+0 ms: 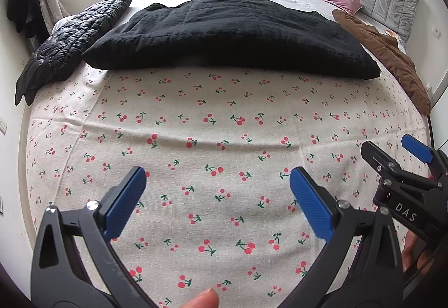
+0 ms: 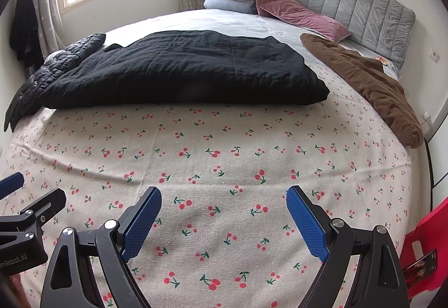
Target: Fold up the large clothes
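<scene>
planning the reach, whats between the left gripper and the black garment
Only bare cherry-print sheet lies between the left gripper and the black garment; the left wrist view shows it.

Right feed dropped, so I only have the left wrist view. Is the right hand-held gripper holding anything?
Observer: No. The right hand-held gripper is open, its blue pads wide apart, with only the cherry-print sheet showing between them.
Operator: Anything off to its right that I can't see?
Observer: Yes, a red plastic object sits past the sheet's right edge; I cannot tell what it is.
</scene>
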Tool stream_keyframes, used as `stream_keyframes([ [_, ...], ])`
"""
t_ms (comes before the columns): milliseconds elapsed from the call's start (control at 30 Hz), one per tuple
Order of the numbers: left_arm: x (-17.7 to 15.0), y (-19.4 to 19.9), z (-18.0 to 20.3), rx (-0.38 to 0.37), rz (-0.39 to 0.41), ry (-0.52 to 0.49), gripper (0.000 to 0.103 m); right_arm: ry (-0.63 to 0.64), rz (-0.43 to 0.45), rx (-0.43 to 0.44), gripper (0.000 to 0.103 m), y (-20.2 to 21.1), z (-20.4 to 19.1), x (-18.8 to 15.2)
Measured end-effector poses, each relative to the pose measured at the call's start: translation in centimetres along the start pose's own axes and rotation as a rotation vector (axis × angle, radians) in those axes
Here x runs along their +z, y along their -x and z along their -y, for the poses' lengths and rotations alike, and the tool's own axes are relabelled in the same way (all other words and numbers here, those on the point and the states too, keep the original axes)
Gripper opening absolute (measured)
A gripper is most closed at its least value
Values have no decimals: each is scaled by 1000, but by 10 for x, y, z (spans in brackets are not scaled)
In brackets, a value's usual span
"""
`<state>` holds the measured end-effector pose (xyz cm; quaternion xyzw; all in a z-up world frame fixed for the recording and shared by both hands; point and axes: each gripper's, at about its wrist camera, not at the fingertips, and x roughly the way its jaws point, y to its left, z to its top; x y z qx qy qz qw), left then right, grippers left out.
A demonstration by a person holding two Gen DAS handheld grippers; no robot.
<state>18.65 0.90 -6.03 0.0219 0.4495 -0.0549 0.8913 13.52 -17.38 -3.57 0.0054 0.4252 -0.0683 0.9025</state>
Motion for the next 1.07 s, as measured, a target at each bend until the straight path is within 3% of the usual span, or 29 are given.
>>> stream_keyframes([
  [1067,-6,-4,5,12,-30,-26,102,28,-19,10,92,-1,-1,-5],
])
